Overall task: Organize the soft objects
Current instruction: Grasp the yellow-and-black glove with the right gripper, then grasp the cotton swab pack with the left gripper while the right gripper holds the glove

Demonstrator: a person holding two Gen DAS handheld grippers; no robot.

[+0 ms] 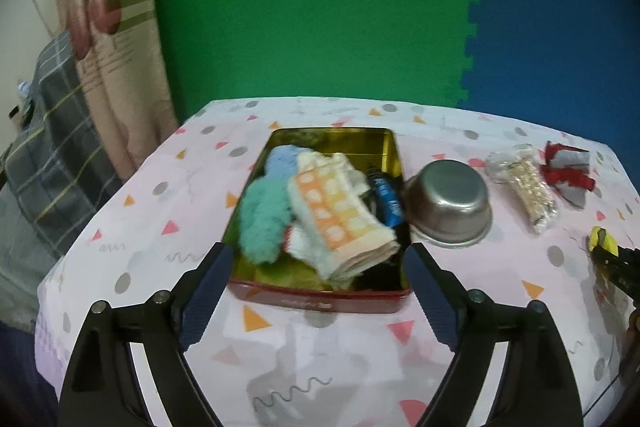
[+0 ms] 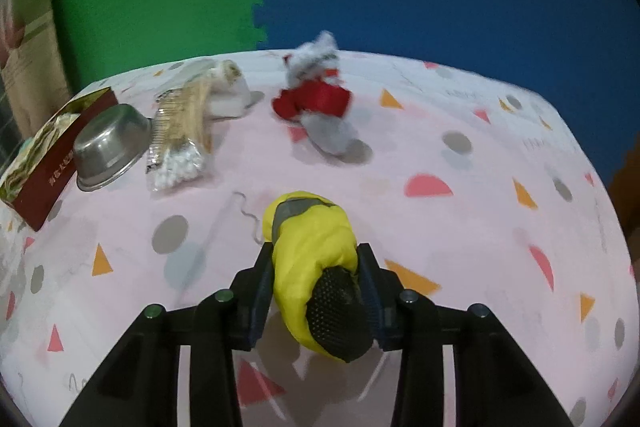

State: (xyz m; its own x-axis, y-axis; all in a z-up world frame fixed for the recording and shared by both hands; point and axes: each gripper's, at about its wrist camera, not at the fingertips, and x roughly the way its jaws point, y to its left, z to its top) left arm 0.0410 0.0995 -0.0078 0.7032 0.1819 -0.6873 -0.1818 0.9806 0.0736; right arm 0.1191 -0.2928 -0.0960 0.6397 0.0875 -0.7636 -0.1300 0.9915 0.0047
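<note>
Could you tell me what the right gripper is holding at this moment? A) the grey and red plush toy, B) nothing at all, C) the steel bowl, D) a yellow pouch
D: in the right wrist view the right gripper has its fingers closed on the yellow pouch, while the bowl and the plush toy lie apart on the table.

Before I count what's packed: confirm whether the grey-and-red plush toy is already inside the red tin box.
No: the grey-and-red plush toy lies on the tablecloth, apart from the red tin box.
</note>
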